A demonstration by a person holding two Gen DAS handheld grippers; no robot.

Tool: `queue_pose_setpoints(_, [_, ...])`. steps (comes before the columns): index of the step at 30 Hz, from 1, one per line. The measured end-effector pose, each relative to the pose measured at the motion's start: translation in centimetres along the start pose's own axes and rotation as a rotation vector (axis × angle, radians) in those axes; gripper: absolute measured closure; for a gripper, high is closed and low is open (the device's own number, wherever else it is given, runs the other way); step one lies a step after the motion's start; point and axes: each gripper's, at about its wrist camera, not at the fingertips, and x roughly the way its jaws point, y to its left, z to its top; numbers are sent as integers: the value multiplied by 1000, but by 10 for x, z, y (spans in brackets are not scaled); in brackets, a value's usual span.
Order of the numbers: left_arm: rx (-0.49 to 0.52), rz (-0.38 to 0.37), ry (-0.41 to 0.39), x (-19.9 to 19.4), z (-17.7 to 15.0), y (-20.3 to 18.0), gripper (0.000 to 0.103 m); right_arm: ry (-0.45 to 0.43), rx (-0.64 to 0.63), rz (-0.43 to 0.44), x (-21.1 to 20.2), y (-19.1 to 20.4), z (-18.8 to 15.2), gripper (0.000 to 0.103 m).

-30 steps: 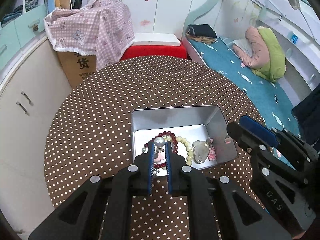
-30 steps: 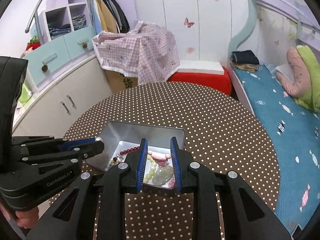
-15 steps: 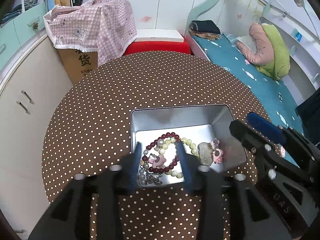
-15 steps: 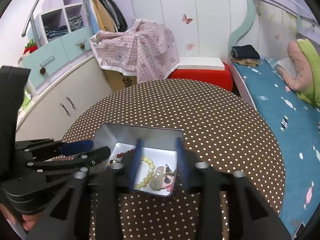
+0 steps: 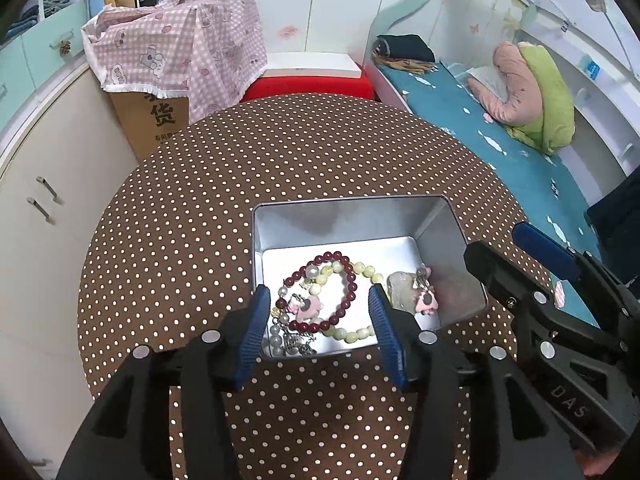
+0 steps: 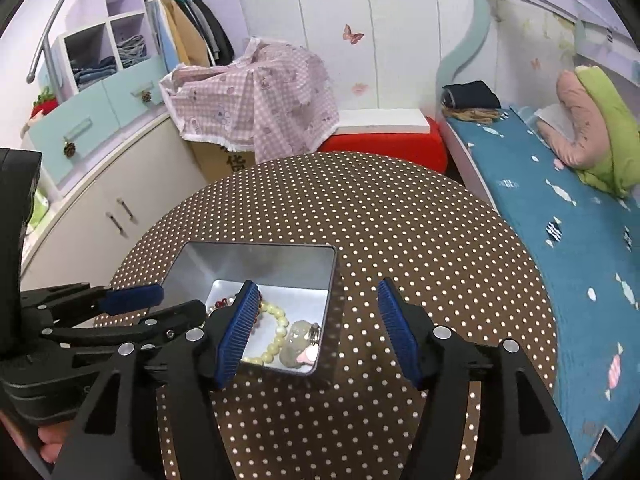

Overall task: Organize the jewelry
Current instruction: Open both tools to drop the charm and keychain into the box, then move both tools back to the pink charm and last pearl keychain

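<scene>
Resting on a round bench (image 5: pixel 320 168) covered in brown white-dotted cloth: one rectangular silver metal tin (image 5: pixel 352 216), lid off, toward the near edge. Contents, lying on the tin floor: dark red round-bead bracelet (image 5: pixel 349 280); pale yellow-green bead bracelet (image 5: pixel 352 334), overlapping the red one; pearl-and-silver chain piece (image 5: pixel 280 332) at the near left corner; pink figure charm (image 5: pixel 306 306) inside the red loop; translucent greenish stone pendant (image 5: pixel 400 286) with a second pink charm (image 5: pixel 425 300) touching it.

Left gripper (image 5: pixel 318 330): blue-padded fingers opening, poised over the tin's near side, gripping nothing; the bracelets lie below the gap.

Right gripper (image 6: pixel 318 332): fingers opening wide, straddling the tin's right wall, nothing clasped. Its body, in the left view, bears "DAS".

Background: cardboard box (image 5: pixel 154 118) printed "货", draped in pink checked cloth.
</scene>
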Motion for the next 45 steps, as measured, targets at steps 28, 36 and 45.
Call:
queue_pose_setpoints(28, [1, 57, 12, -48, -93, -3, 48, 23, 7, -24, -82, 10, -86, 35])
queue_pose_setpoints(36, [13, 52, 78, -39, -135, -5, 48, 94, 14, -15, -94, 26, -141, 35])
queue_pose_setpoints(45, [20, 41, 132, -33, -178, -2, 48, 169, 10, -16, -91, 40, -182, 35])
